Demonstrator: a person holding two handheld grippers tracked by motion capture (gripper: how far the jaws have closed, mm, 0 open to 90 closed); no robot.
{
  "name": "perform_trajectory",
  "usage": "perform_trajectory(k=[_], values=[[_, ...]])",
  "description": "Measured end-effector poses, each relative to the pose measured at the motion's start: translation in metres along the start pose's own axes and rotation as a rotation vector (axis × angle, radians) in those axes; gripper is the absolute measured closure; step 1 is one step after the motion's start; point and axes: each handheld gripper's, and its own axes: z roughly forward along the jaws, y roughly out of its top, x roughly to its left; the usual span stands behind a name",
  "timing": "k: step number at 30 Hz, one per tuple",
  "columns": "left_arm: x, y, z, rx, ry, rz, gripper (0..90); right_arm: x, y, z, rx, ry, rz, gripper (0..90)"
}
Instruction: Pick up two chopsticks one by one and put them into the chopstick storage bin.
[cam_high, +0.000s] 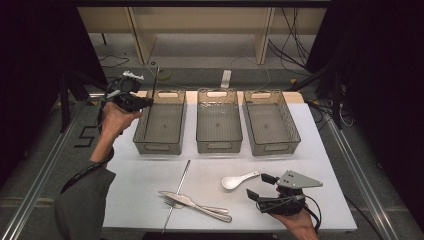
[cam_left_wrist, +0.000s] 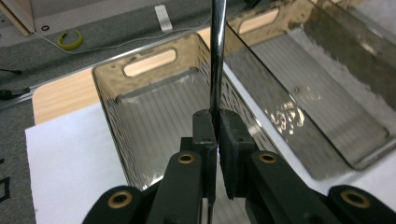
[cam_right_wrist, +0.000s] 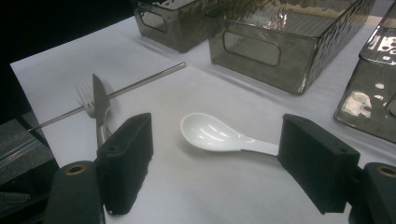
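My left gripper (cam_high: 148, 102) hangs over the left edge of the left smoked-plastic basket (cam_high: 159, 147), shut on a thin metal straw (cam_high: 154, 82) that stands nearly upright. In the left gripper view the straw (cam_left_wrist: 217, 56) rises from between the closed pads of my left gripper (cam_left_wrist: 217, 128) above the basket (cam_left_wrist: 109, 88). My right gripper (cam_high: 259, 186) sits low at the table's front right, open, just right of a white spoon (cam_high: 239, 179). In the right gripper view the spoon (cam_right_wrist: 210, 133) lies on the table between the spread jaws of my right gripper (cam_right_wrist: 219, 158), untouched.
A middle basket (cam_high: 219, 146) and a right basket (cam_high: 277, 148) stand beside the left one. A second metal straw (cam_high: 179, 192), a knife (cam_high: 200, 204) and a fork (cam_high: 172, 202) lie at the front on the white table (cam_high: 315, 150). The straw (cam_right_wrist: 135, 84), knife (cam_right_wrist: 100, 105) and fork (cam_right_wrist: 84, 95) lie left of the spoon.
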Motion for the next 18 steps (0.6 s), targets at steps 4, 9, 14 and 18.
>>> perform_trajectory(k=[4,9,14,18], values=[[0.005,0.001,0.013,0.054,0.018,-0.018,85.2,0.000,0.000,-0.001,-0.005,0.000,0.003,27.1],[0.007,-0.004,0.030,0.126,0.022,-0.031,85.0,-0.001,0.000,-0.001,-0.001,0.003,0.003,27.1],[0.008,-0.015,0.056,0.146,0.069,-0.051,71.6,0.000,0.000,-0.001,0.002,0.005,-0.001,27.1],[0.010,-0.025,0.069,0.148,0.079,-0.093,53.5,0.000,0.000,-0.001,0.002,0.003,0.003,27.1]])
